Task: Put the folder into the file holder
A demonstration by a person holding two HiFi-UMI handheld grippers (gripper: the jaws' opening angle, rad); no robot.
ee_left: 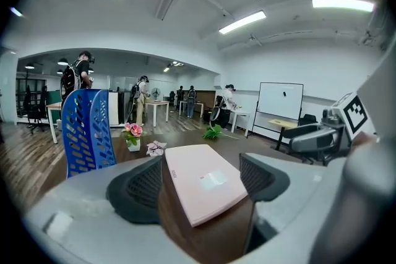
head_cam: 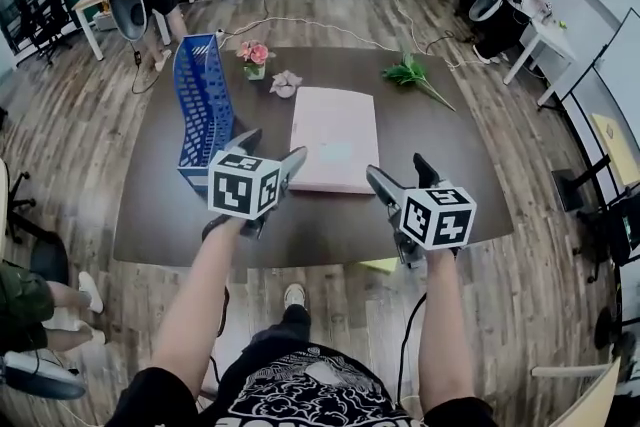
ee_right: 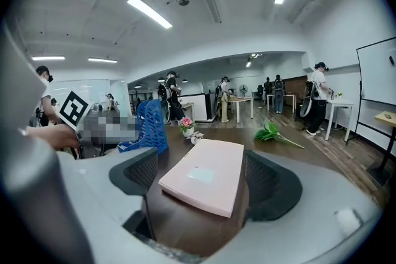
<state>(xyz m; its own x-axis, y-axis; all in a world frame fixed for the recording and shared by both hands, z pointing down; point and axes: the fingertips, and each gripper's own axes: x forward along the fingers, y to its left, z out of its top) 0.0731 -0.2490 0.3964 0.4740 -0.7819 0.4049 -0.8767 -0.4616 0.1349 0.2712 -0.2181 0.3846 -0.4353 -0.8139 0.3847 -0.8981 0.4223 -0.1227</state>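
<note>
**Reaching for the folder, nothing grasped yet**

Head view: the pink folder (head_cam: pixel 335 137) lies flat on the table (head_cam: pixel 455 140). The blue file holder (head_cam: pixel 205 105) stands upright just left of the folder. The left gripper (head_cam: pixel 270 150) hovers at the folder's near left corner, and the right gripper (head_cam: pixel 398 170) hovers off its near right corner.

Left gripper view: the jaws are spread wide and released. The folder (ee_left: pixel 204 179) lies just ahead of them, untouched.

Right gripper view: these jaws are likewise apart and empty, with the folder's (ee_right: pixel 207 182) near edge just ahead.

This looks like the approach before pickup. The next move probably calls for pinching the folder's near edge, lifting it, tipping it upright and steering it into the holder.
</note>
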